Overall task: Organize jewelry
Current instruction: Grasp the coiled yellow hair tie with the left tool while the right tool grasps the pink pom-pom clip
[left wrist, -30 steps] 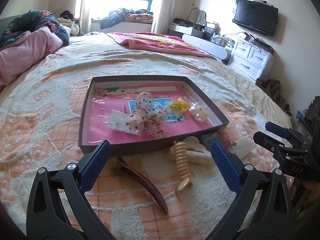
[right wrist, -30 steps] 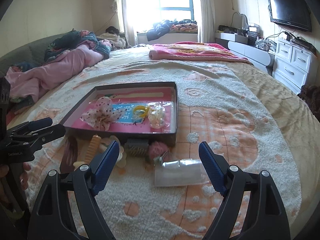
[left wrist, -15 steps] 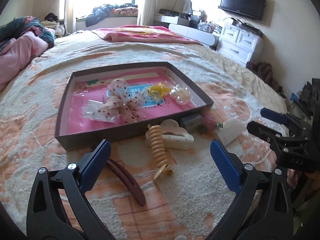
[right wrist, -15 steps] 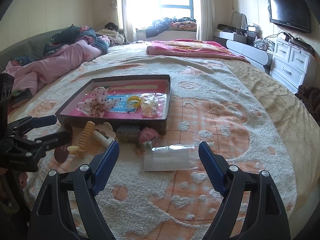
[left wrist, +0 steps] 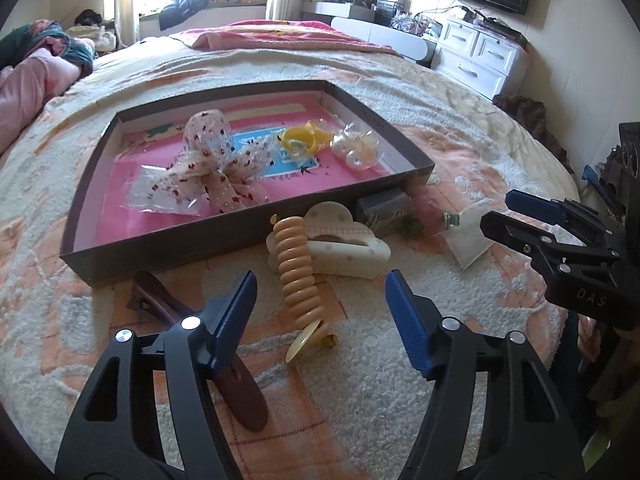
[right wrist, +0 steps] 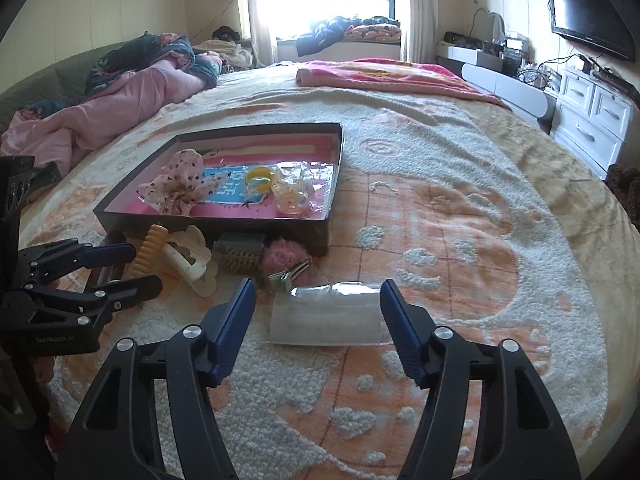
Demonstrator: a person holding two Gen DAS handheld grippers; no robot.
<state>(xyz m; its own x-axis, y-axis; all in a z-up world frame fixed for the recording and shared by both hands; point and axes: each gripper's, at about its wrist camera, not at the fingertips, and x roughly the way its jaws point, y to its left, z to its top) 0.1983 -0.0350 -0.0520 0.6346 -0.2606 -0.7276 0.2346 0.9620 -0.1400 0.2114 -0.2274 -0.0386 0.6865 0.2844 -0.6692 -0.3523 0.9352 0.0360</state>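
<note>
A dark shallow box (left wrist: 224,240) (right wrist: 208,222) with a pink floor lies on the bed. It holds a dotted fabric bow (left wrist: 212,168), a yellow ring (left wrist: 300,140) and a clear bagged piece (left wrist: 356,150). In front of it lie an orange spiral hair clip (left wrist: 298,272) (right wrist: 150,252), a cream cloud-shaped claw clip (left wrist: 344,242), a dark red clip (left wrist: 236,376), a grey comb clip (right wrist: 240,254), a pink fluffy clip (right wrist: 284,258) and a clear packet (right wrist: 326,314). My left gripper (left wrist: 320,312) is open, just short of the spiral clip. My right gripper (right wrist: 318,312) is open over the packet.
The bed has a cream and orange textured blanket (right wrist: 460,240). Pink bedding (right wrist: 100,112) is heaped at the far left. A white dresser (right wrist: 592,120) and a wall television (right wrist: 588,16) stand to the right.
My left gripper has moved forward and right toward the spiral clip. My right gripper has moved closer to the packet. Both stay open.
</note>
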